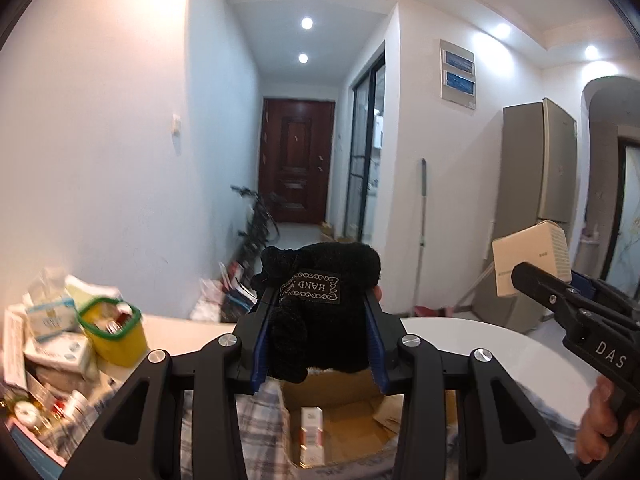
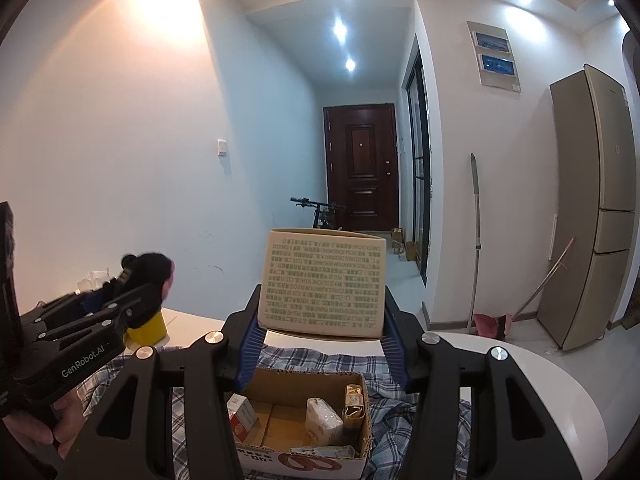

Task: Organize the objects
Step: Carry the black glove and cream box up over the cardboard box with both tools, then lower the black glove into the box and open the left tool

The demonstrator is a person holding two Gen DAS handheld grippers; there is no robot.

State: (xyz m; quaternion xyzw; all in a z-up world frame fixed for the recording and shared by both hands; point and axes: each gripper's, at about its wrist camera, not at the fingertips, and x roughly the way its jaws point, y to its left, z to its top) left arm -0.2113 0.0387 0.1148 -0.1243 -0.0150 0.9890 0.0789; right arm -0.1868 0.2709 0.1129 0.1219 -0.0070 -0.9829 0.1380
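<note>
The pile of white packets and small jars (image 1: 52, 344) at the left of the left wrist view is blurred and cut off by the picture's edge, so its labels cannot be read. The lower half of the open brown cardboard box (image 1: 352, 412) is hidden behind the black frame of the left tongs (image 1: 318, 344). The green print on the cream rectangular carton (image 2: 323, 280) is too small to be read. The hand (image 1: 600, 428) under the right tongs (image 1: 532, 276) is cut off at the edge.

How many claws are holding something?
2. The left claw squeezes a black knitted item; the right claw grips a cream printed box. Both are above the open cardboard box.
</note>
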